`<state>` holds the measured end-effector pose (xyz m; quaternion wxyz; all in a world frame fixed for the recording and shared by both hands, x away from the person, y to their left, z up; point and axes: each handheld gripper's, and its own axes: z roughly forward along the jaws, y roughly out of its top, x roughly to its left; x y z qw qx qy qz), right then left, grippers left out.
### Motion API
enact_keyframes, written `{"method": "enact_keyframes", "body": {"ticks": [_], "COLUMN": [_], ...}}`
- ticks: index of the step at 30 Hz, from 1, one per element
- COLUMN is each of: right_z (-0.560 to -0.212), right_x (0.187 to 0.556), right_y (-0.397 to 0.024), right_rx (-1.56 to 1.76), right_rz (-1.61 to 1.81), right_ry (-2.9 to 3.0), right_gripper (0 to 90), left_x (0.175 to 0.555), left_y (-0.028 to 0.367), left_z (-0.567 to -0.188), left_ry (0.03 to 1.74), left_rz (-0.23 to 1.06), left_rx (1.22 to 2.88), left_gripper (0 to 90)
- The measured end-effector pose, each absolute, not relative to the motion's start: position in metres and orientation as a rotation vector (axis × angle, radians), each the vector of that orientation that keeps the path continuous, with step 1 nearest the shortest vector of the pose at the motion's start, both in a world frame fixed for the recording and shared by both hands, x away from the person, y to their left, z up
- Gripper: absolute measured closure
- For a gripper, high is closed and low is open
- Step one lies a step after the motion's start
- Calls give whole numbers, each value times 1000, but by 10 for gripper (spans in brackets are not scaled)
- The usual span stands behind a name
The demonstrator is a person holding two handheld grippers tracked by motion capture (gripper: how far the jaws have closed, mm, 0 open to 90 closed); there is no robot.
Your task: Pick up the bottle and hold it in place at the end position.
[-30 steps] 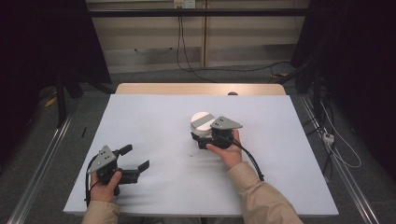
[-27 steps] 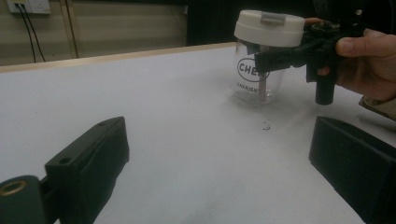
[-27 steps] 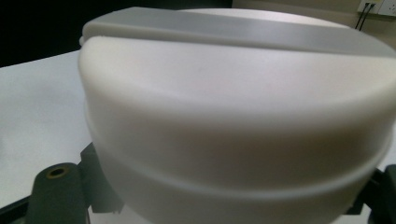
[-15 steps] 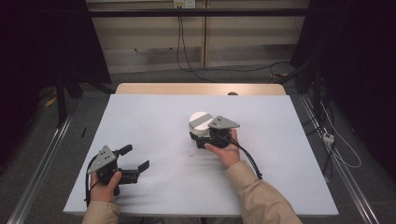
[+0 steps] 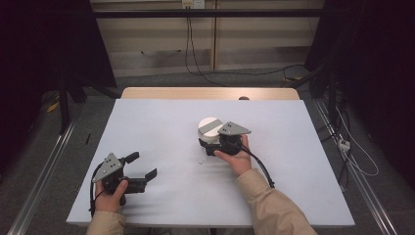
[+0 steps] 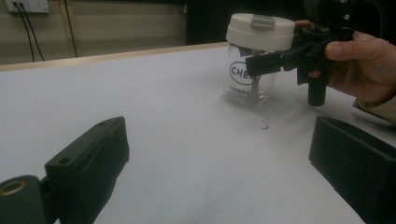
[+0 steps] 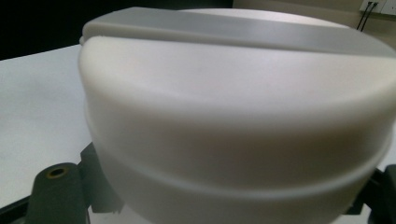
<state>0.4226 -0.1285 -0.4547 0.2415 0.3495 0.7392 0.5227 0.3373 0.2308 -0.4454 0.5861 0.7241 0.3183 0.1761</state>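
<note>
A clear glass jar (image 5: 209, 128) with a white lid and a grey strip across its top stands upright near the middle of the white table (image 5: 161, 122). My right gripper (image 5: 210, 141) is shut on the jar just under the lid, held level. In the left gripper view the jar (image 6: 252, 79) shows black lettering, and the right gripper (image 6: 264, 63) clamps it from the right. The lid (image 7: 233, 107) looms close in the right gripper view, with a black finger (image 7: 56, 191) at each lower corner. My left gripper (image 5: 143, 165) stands open near the front left, nothing between its fingers (image 6: 88, 163).
A small dark speck (image 6: 265, 125) lies on the table in front of the jar. The wooden table edge (image 5: 210, 93) runs along the far side. Cables (image 5: 352, 156) lie on the floor to the right of the table.
</note>
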Motion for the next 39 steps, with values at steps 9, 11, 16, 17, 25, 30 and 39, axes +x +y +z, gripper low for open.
{"method": "enact_keyframes", "body": {"ticks": [9, 11, 16, 17, 25, 30, 39], "right_z": [-457, -457, -458, -458, -458, -458, -459], "right_x": [423, 423, 422, 422, 421, 421, 422], "right_y": [-127, -127, -128, -128, -128, -128, -129], "right_rx": [946, 945, 936, 940, 934, 935, 937], "right_rz": [1428, 1429, 1426, 1427, 1422, 1424, 1430], "right_ry": [2020, 2022, 2026, 2024, 2023, 2023, 2026], "right_gripper": [183, 183, 183, 183, 183, 184, 184], "left_x": [337, 337, 338, 339, 344, 349, 356], "left_y": [229, 229, 227, 226, 218, 212, 197], "left_z": [-446, -446, -446, -446, -444, -442, -437], "left_ry": [743, 744, 747, 754, 777, 784, 797], "left_rz": [403, 402, 392, 388, 394, 387, 379], "left_rx": [1686, 1688, 1686, 1680, 1645, 1640, 1638], "left_gripper": [47, 47, 41, 36, 28, 36, 45]}}
